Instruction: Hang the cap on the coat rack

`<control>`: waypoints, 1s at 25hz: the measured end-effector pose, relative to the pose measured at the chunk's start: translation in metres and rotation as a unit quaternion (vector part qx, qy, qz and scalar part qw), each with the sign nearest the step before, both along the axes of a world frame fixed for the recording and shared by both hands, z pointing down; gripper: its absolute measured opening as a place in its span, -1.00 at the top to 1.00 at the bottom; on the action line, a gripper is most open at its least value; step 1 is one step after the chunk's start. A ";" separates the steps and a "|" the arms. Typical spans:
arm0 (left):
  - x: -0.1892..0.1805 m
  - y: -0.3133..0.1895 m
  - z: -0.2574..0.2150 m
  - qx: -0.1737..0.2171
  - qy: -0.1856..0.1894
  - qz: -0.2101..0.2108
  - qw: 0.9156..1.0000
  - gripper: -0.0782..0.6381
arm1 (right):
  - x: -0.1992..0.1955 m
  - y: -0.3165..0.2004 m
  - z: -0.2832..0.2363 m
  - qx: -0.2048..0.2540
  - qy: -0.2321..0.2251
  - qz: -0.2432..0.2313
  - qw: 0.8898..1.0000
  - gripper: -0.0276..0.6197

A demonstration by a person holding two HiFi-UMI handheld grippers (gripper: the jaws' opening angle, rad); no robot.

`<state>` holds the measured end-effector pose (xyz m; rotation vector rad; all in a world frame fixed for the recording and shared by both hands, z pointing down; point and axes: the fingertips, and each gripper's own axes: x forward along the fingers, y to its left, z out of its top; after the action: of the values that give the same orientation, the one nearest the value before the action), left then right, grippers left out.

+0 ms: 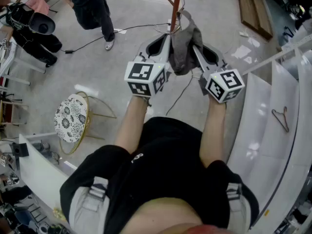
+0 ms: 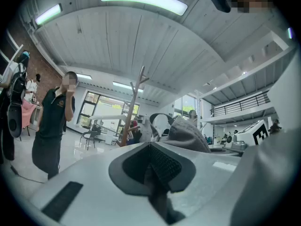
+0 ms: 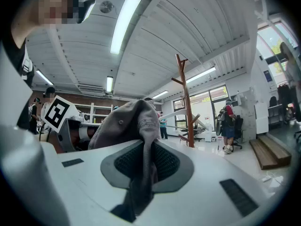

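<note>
The left gripper point(image 1: 168, 57) has its jaws pressed together on a dark fold at one edge of the cap point(image 1: 184, 50). The gray cap hangs limp between the two grippers, held up in front of the person and off any support. The right gripper point(image 1: 196, 52) pinches the other edge, and a strip of fabric trails down through its pads. Just beyond the cap in the head view stands the rack point(image 1: 176, 6). In both gripper views its branching pegs rise higher than the cap and a little way off. This looks like the carry-and-approach step, with the cap gripped on both sides but not yet on a peg. The next move likely calls for raising both grippers together and holding the cap's opening apart. The cap can then be lowered over a peg tip and seated before either grip is let go.
</note>
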<state>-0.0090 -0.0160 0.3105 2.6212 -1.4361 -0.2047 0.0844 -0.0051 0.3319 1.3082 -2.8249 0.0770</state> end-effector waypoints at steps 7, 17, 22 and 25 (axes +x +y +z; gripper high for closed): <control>0.002 0.003 -0.001 -0.001 0.015 -0.015 1.000 0.77 | -0.011 0.009 -0.005 0.016 0.001 -0.012 1.000 0.83; 0.028 0.020 0.020 -0.021 0.010 0.000 1.000 0.77 | 0.025 0.018 0.021 -0.013 -0.011 0.014 1.000 0.79; 0.005 0.020 0.023 -0.029 -0.005 -0.030 0.999 0.77 | 0.007 0.014 0.027 -0.029 -0.024 -0.012 0.999 0.78; -0.005 0.022 0.023 -0.030 -0.011 -0.047 0.998 0.77 | -0.006 0.011 0.030 -0.028 -0.032 -0.025 0.999 0.78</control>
<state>-0.0141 0.0056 0.3337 2.5195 -1.5496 -0.1405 0.0779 0.0056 0.3617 1.2441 -2.8841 0.1976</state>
